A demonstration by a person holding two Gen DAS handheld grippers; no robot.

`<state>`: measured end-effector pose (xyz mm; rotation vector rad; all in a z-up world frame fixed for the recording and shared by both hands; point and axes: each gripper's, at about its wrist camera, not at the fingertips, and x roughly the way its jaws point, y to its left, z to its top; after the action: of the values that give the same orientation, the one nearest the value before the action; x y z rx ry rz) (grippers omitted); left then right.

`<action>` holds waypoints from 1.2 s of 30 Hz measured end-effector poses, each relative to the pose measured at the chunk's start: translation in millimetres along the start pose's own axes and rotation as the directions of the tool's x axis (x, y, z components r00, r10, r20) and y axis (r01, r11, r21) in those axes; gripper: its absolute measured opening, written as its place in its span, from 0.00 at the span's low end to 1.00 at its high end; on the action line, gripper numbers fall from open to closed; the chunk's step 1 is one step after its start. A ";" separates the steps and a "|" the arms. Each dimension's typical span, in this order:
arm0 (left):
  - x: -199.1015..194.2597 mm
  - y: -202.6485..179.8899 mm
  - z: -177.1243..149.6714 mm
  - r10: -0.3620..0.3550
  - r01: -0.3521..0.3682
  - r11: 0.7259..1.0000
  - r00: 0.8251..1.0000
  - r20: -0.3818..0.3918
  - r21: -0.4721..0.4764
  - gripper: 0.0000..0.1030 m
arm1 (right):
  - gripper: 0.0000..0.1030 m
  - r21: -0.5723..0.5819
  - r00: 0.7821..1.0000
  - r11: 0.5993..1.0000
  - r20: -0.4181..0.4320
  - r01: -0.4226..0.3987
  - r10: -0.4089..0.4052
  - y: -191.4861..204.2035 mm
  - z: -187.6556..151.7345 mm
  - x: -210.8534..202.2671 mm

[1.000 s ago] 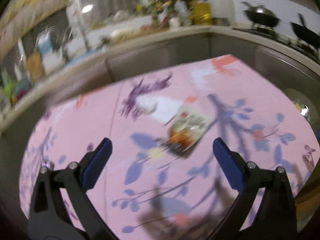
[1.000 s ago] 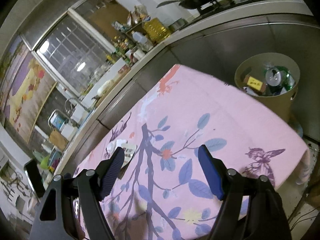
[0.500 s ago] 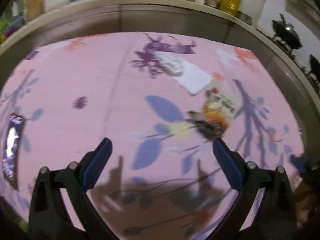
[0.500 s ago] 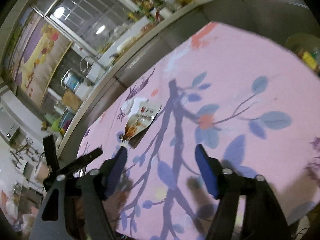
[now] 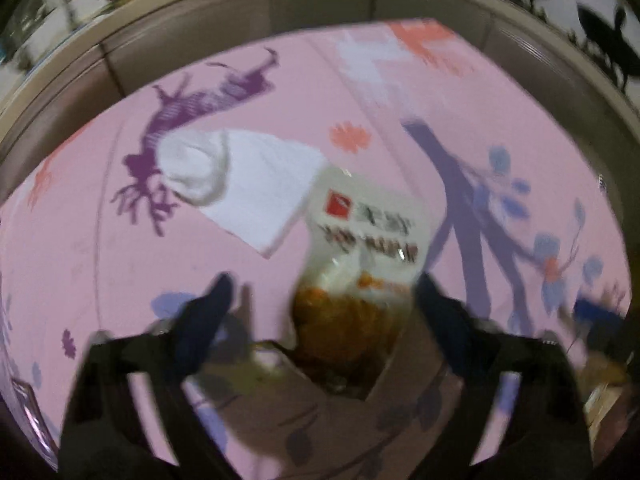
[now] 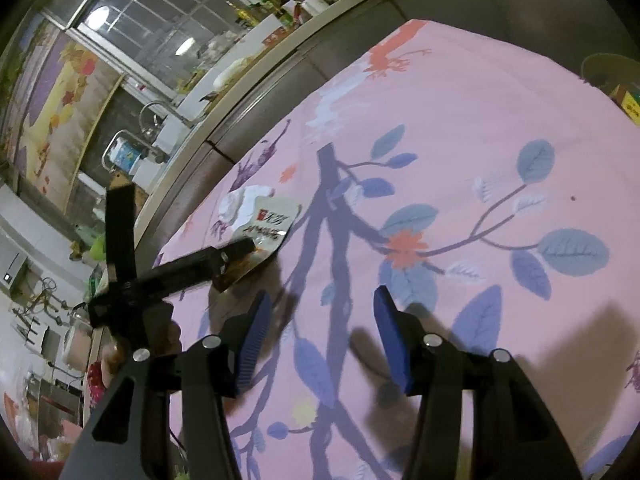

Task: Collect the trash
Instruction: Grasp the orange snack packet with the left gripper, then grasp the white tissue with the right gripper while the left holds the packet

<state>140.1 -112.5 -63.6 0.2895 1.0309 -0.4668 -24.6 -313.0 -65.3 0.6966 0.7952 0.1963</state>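
Observation:
A white and orange snack packet (image 5: 356,264) lies on the pink flowered tablecloth (image 5: 400,120). My left gripper (image 5: 324,296) is open, with the packet's lower end between its two fingers, low over the cloth. A crumpled white tissue (image 5: 240,188) lies just left of and behind the packet. In the right wrist view the packet (image 6: 272,224) and tissue (image 6: 240,202) show at the left, with the left gripper (image 6: 236,250) over the packet. My right gripper (image 6: 320,324) is open and empty above the cloth's middle.
A round bin (image 6: 612,80) with trash stands beyond the table's far right edge. A steel counter (image 6: 320,32) with bottles, a sink and woks runs behind the table. A dark flat object (image 5: 24,400) lies at the cloth's left edge.
My left gripper has moved forward and down until the packet sits between its fingers. My right gripper has narrowed a little and shifted slightly over the cloth.

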 end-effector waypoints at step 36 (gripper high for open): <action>-94.6 64.2 -79.3 -0.091 0.143 0.953 0.977 0.194 -0.268 0.16 | 0.00 -0.538 0.991 0.843 -0.111 0.002 -0.073 97.8 59.2 128.8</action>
<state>72.0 0.4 -19.0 -0.0680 0.9260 -0.4387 116.1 -214.9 -49.3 0.1332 0.8250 0.4145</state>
